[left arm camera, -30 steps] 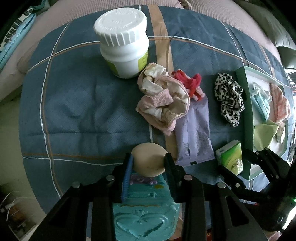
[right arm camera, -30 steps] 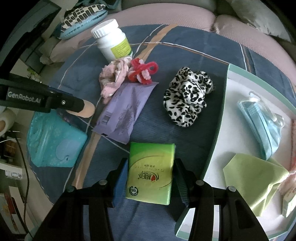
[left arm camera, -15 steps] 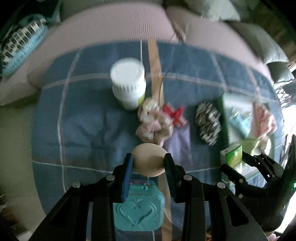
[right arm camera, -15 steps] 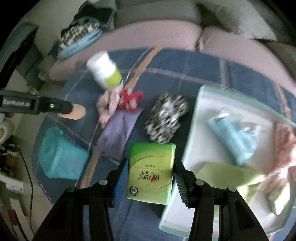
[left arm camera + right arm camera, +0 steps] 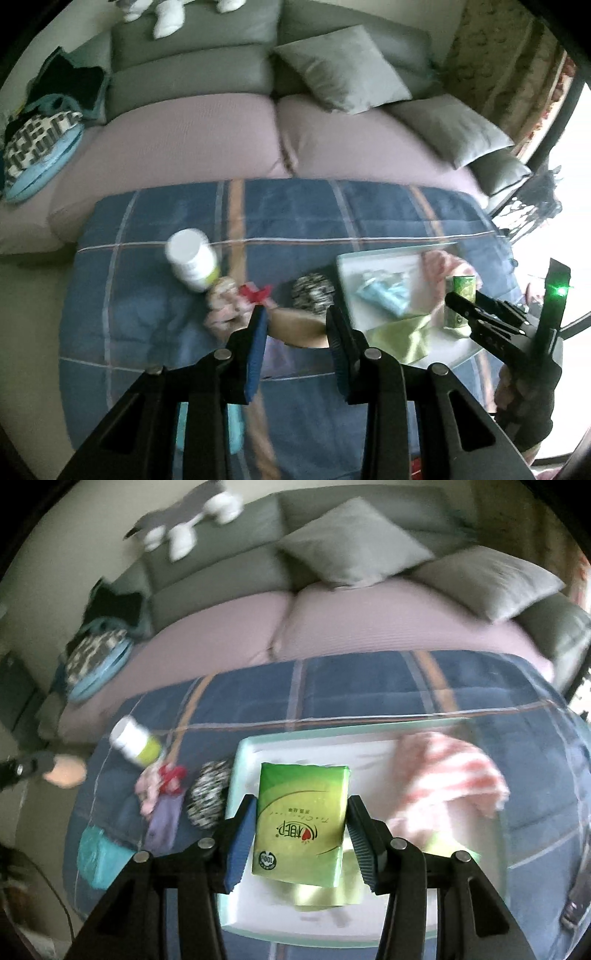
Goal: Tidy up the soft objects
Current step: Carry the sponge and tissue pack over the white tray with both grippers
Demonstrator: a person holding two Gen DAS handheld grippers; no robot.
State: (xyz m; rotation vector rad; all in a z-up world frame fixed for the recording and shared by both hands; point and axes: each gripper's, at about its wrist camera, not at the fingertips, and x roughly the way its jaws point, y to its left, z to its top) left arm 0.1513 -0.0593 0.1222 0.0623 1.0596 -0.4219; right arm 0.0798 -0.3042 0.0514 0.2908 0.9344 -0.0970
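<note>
My left gripper [image 5: 296,325] is shut on a beige round sponge [image 5: 299,326] and holds it high above the blue plaid table. My right gripper [image 5: 301,823] is shut on a green tissue pack [image 5: 301,821] above the white tray [image 5: 243,771]; the pack also shows in the left wrist view [image 5: 460,301]. The tray [image 5: 345,266] holds a blue face mask [image 5: 384,297], a green cloth [image 5: 400,338] and a pink striped cloth [image 5: 447,775]. A leopard scrunchie [image 5: 207,799], a red scrunchie [image 5: 171,777], a pink cloth [image 5: 146,790] and a purple pouch [image 5: 164,821] lie left of the tray.
A white pill bottle [image 5: 192,258] stands at the table's left. A teal box [image 5: 98,853] lies near the front left edge. A sofa with pink seat cushions [image 5: 221,136] and grey pillows [image 5: 340,70] stands behind the table.
Both grippers have risen well above the table with their loads. The right one moved right with the tissue pack, from beside the tray to over it.
</note>
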